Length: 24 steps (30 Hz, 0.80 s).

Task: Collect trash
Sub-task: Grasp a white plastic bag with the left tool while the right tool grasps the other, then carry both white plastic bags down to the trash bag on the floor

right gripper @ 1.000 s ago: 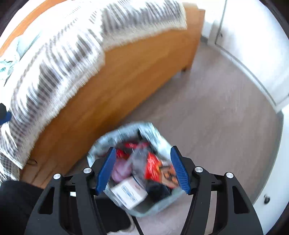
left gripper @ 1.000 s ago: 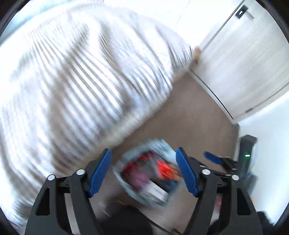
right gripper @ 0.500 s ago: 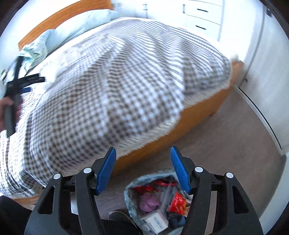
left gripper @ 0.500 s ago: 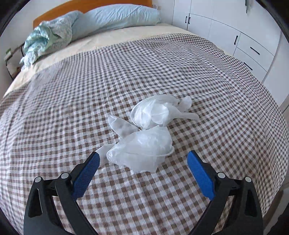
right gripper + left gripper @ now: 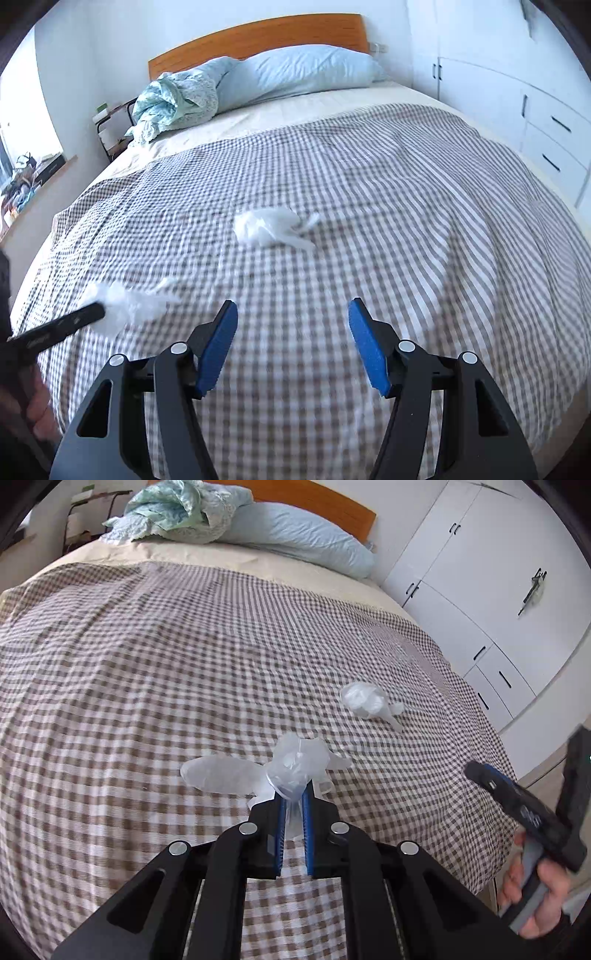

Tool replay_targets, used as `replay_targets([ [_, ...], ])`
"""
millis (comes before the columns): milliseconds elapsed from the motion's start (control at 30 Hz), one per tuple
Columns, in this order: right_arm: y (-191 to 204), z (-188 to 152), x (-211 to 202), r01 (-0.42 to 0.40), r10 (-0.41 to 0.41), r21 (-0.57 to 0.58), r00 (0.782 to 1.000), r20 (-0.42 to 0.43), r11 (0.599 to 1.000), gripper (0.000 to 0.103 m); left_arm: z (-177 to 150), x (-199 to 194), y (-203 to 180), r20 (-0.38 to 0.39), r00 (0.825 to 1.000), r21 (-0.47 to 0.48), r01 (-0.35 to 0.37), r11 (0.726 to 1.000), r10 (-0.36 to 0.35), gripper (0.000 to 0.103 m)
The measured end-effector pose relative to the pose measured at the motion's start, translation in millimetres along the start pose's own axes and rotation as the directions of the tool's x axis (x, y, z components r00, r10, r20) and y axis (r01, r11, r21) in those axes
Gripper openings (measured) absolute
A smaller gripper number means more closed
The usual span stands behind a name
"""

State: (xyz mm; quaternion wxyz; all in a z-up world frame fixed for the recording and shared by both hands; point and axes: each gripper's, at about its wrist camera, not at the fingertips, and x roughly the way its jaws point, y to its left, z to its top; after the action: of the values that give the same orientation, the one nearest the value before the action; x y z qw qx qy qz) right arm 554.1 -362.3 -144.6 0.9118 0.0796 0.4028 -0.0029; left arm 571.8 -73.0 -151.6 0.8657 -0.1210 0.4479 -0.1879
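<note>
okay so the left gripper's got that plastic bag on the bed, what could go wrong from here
The left gripper is closing on only a thin fold of the crumpled plastic bag; the slippery film may slide out when lifted. A loose flap trails on the checkered blanket and might drag. The second plastic bag lies apart, ahead of the open right gripper, so it could be left behind.

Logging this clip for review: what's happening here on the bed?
A person is clearing trash off a checked bedspread with a claw in each hand. The left claw is closing, its pads pinching a crumpled clear plastic bag. The right claw hangs open and empty over the bedspread. A second bag lies loose farther up the bed, not yet picked up.
</note>
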Motion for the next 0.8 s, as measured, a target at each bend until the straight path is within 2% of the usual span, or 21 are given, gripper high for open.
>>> replay_targets([
  [67,15.8,34.9,37.1,-0.002,0.002,-0.012,1.000,-0.022,1.000,0.061,11.6,-3.3,11.2,0.022,1.000,-0.027,0.009,1.000,-0.008,0.005],
  [133,29.7,59.8,73.5,0.031,-0.033,-0.037,0.998,-0.052,0.999,0.061,17.9,-8.6,16.0,0.030,0.999,-0.053,0.026,0.998,-0.025,0.005],
  [267,41.2,74.8,139.1,0.091,-0.095,-0.036,0.984,-0.154,0.995,0.060,24.3,-20.4,19.3,0.054,0.998,-0.056,0.040,0.998,-0.037,0.005],
  [300,38.6,72.1,152.3,0.103,-0.103,-0.011,0.977,-0.187,0.995,0.058,25.2,-22.3,23.6,0.059,0.998,-0.061,0.032,0.998,-0.029,0.005],
  [333,33.8,67.9,163.0,0.099,-0.090,0.030,0.972,-0.215,0.995,0.048,25.8,-21.8,29.3,0.059,0.998,-0.071,0.022,0.997,-0.018,0.005],
  [367,26.8,62.4,166.8,0.082,-0.061,0.086,0.973,-0.223,0.993,0.043,26.6,-20.5,34.4,0.054,0.998,-0.084,0.017,0.996,-0.012,0.005],
  [400,20.5,57.8,164.8,0.070,-0.041,0.132,0.977,-0.209,0.989,0.038,26.4,-20.3,38.7,0.046,0.999,-0.098,0.016,0.995,-0.011,0.005],
  [467,15.6,51.2,153.4,0.056,-0.027,0.152,0.981,-0.192,0.987,0.015,27.8,-18.0,44.6,0.036,0.999,-0.111,0.013,0.994,-0.009,0.005],
  [533,12.9,43.8,136.1,0.035,-0.003,0.162,0.981,-0.192,0.986,0.009,27.3,-18.2,44.6,0.031,1.000,-0.112,0.007,0.994,-0.004,0.005],
  [667,2.7,26.4,84.6,0.014,0.011,0.168,0.989,-0.146,0.986,0.007,22.9,-20.3,27.5,0.038,0.999,-0.065,0.028,0.998,-0.026,0.005],
  [800,-23.7,0.7,22.5,-0.006,0.025,0.210,0.996,-0.088,0.978,0.007,11.7,-10.3,2.5,0.015,1.000,-0.001,0.026,1.000,-0.026,0.005],
])
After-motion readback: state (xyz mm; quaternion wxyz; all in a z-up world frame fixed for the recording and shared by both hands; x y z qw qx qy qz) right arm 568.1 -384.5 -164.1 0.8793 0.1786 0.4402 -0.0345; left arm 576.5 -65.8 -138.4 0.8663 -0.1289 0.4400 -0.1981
